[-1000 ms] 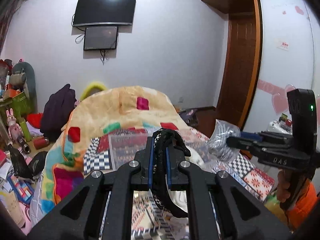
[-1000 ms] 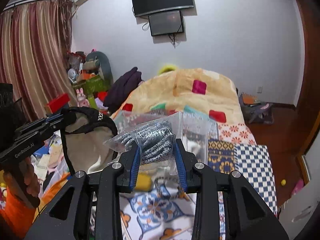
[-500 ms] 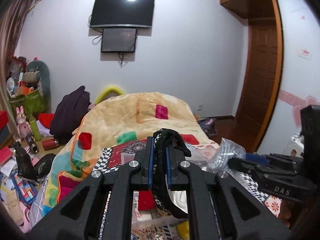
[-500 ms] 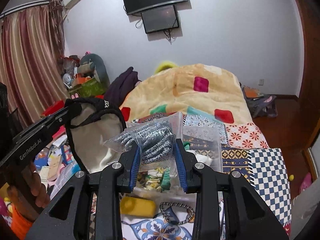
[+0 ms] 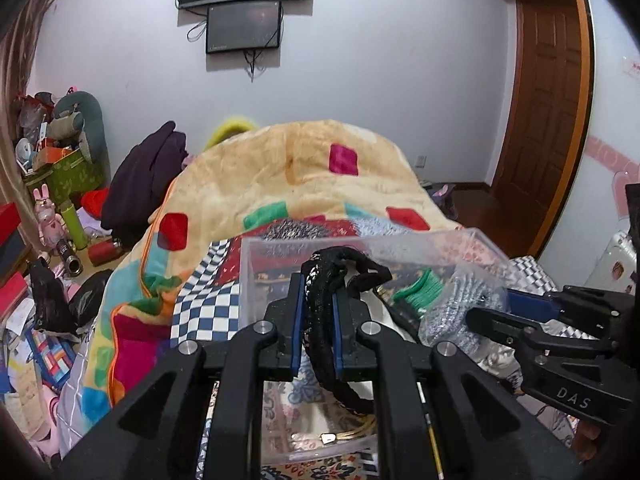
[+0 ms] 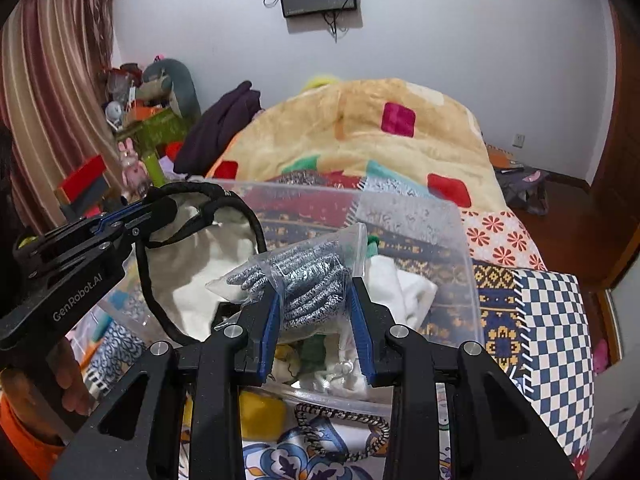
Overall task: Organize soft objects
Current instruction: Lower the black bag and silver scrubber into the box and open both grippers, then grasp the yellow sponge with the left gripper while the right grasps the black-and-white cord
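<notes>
Bagged gloves between right jaws, above bin

Two markings can be read, both moulded or printed on the black bodies of the handheld tools. The right tongs, seen from the left wrist view, carry "DAS" in pale capitals on the lower arm. The left tongs carry "GenRobot.AI" along the side (the black strap's small white print is too blurred to read).

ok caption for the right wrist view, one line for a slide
Right gripper holds a bagged grey knit item over a clear plastic bin while the left gripper holds a black-trimmed cream pouch.
</notes>
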`<state>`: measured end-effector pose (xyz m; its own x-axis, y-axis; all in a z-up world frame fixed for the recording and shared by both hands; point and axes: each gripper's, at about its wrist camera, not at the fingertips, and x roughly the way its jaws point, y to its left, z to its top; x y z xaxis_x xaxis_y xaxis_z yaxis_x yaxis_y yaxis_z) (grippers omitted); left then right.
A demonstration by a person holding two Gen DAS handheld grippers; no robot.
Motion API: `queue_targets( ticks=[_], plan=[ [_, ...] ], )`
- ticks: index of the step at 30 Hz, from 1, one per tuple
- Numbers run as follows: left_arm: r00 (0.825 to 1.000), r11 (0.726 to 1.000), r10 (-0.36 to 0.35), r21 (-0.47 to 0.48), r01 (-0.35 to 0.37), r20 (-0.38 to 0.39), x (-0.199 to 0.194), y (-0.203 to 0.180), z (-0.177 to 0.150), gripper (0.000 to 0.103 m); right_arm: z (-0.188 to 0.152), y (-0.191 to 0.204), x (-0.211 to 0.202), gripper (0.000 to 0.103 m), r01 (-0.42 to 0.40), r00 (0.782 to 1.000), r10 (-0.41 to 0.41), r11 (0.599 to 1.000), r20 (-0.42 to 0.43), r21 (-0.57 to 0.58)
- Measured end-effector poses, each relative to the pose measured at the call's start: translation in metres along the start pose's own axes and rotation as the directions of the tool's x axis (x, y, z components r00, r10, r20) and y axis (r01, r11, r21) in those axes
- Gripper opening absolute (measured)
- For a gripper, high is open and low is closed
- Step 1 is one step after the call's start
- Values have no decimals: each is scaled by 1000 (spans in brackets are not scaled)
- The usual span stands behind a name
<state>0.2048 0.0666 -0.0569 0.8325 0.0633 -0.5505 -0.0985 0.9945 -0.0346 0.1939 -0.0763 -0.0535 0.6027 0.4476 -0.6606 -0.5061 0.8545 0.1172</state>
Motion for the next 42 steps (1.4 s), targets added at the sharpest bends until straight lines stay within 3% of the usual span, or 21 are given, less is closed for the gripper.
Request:
queue_targets(
  ticks=[4, 8, 10, 16, 21, 23, 30, 38, 42],
  plan=[
    [1000, 1000, -11, 0, 11, -22, 2, 3, -2, 17, 0, 1, 1, 33, 10, 1000, -10, 1000, -12, -11],
    [999, 1000, -29, 5, 29, -40, -2, 2, -6, 40, 0, 2, -4, 33, 26, 1000, -27, 999, -16, -36],
    [999, 999, -35, 8, 35, -37, -6, 1, -7, 46, 1, 1, -8, 35, 21, 1000, -22, 999, -21, -37],
    [998, 998, -64, 10, 64, -7, -27, -3, -5, 55, 3, -4, -28, 48, -15, 1000, 15, 1000, 9, -26],
    [994, 994, -104, 20, 103, 39, -54, -9, -2, 67, 1, -12, -56, 66, -31, 997, 32, 999, 65, -18],
    [992, 993, -118, 30, 117, 44, -61, -12, -2, 73, -1, -15, -66, 68, -21, 996, 22, 1000, 81, -21],
    [988, 988, -150, 47, 148, 39, -79, -25, -16, 93, -22, -25, -77, 69, 25, 999, -23, 999, 48, -42],
    [983, 984, -149, 79, 158, -112, -55, -45, -56, 93, -55, -39, -47, 69, -6, 994, 4, 1000, -105, -15],
    [970, 984, -150, 65, 165, -192, -35, -52, -73, 93, -61, -42, -28, 56, -7, 986, 5, 1000, -168, -7]
  ],
)
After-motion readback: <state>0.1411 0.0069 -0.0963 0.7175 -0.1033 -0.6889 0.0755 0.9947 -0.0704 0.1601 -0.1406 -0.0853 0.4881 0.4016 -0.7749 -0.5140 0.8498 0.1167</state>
